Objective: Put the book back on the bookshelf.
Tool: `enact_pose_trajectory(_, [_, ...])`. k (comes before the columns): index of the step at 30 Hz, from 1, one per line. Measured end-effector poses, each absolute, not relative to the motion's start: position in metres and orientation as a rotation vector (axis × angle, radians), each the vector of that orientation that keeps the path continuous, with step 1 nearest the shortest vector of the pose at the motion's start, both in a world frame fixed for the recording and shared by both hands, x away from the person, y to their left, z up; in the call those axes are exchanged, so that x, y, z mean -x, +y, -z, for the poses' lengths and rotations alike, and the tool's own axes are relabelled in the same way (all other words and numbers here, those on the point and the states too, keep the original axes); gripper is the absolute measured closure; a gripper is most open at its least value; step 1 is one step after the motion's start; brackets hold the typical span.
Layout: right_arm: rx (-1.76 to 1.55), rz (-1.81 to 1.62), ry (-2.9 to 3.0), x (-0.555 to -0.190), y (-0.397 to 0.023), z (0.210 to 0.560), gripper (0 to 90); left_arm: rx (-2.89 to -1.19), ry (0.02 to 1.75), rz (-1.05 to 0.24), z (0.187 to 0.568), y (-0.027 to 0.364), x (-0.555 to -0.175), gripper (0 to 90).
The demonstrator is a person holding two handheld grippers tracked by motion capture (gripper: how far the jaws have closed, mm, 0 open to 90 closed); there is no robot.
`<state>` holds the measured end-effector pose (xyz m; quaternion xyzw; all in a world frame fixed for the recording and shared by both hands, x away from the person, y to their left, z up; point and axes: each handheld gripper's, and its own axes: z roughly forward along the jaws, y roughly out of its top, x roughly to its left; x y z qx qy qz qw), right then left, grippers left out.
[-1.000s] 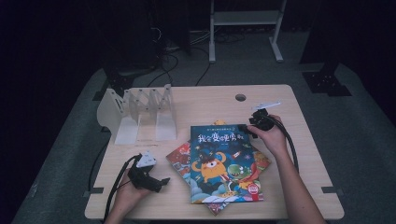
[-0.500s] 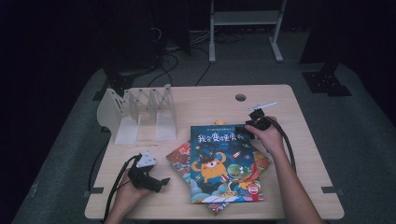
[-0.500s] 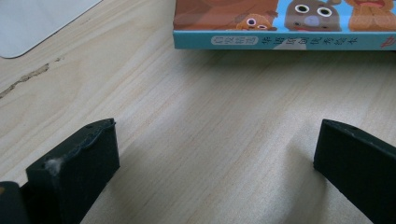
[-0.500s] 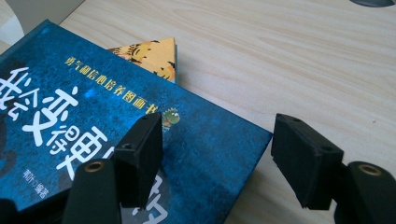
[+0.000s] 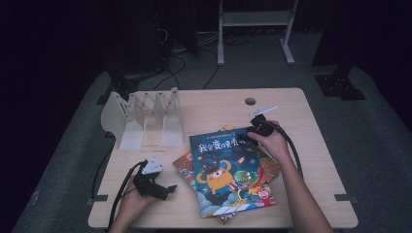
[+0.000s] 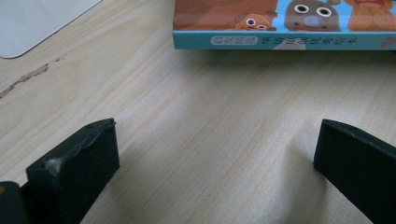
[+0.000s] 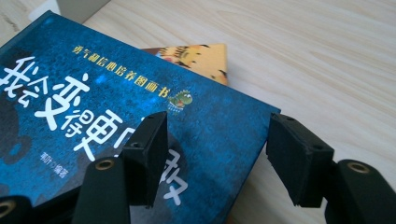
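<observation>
A: Where's the blue book (image 5: 228,170)?
B: Topmost on the desk (image 5: 214,104) stack. The right gripper (image 7: 217,142) straddles its corner, fingers apart and just closing; the left gripper (image 6: 215,175) is spread over bare wood.

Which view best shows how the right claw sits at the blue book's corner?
The right gripper view: the right claw straddles the blue book at its corner, jaws apart and just been closing. In the high view, the hand covers that corner.

Pale matt wood-grain worktop (image 7: 327,56); glossy blue card-covered book (image 7: 93,121) (faintly speckled finish); matt black rubbery tongs (image 7: 217,158); translucent plastic rack (image 5: 145,116).
</observation>
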<state>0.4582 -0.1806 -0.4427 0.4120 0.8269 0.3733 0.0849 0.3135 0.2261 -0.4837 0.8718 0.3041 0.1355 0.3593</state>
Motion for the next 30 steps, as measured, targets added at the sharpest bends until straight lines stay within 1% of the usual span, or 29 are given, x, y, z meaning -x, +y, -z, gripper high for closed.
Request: enact_pose_trajectory(30, [-1.024,-1.124,2.586,-0.455,-0.124,0.439,39.3,-2.248,0.785,-0.347,0.484,0.226,-0.313,0.0])
